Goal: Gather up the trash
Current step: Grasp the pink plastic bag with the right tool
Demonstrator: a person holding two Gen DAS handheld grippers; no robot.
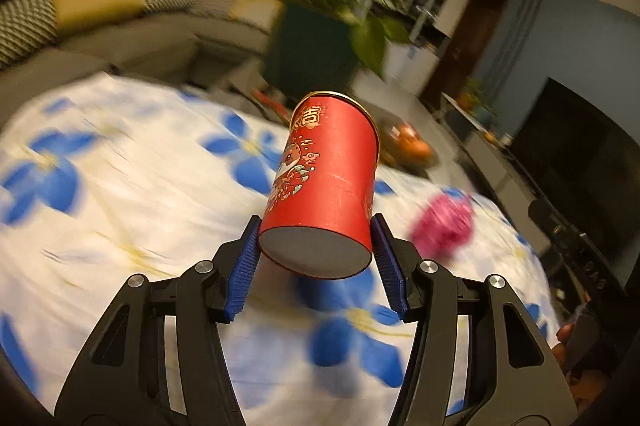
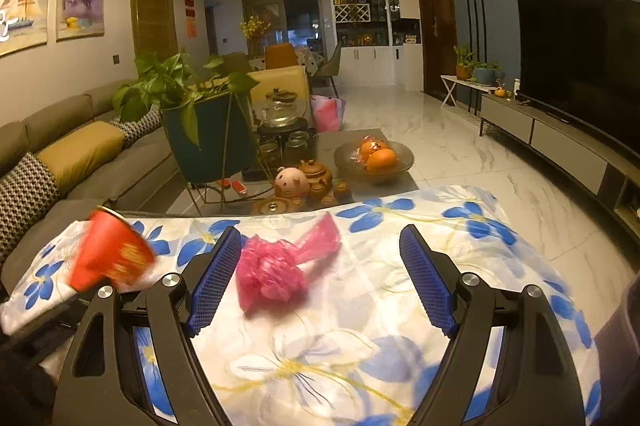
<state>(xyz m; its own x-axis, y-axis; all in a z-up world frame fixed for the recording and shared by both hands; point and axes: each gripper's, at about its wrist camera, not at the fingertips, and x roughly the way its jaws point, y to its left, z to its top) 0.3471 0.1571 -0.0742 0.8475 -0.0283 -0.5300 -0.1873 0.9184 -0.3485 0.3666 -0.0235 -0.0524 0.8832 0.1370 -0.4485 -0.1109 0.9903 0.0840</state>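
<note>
Left gripper (image 1: pixel 316 246) clamped on red tube (image 1: pixel 324 181), blue pads (image 1: pixel 244 266) pressed against both sides near grey bottom end, tube lifted off flowered cloth (image 1: pixel 120 205) and tilted, gold-rimmed top pointing away from camera. Seen blurred in right wrist view as red tube (image 2: pixel 110 256) above left edge of flowered cloth (image 2: pixel 360 326). Right gripper (image 2: pixel 320 274) spread wide, nothing gripped, low over cloth. Crumpled pink plastic bag (image 2: pixel 276 266) lying on cloth between the open fingers, just beside left pad (image 2: pixel 212 278), well apart from right one; touching or not, cannot tell. Same pink plastic bag (image 1: pixel 442 226) blurred toward right edge in left wrist view. Beyond far edge of cloth: piggy figure (image 2: pixel 292 181), bowl of oranges (image 2: pixel 374 155), potted plant (image 2: pixel 188 93).
</note>
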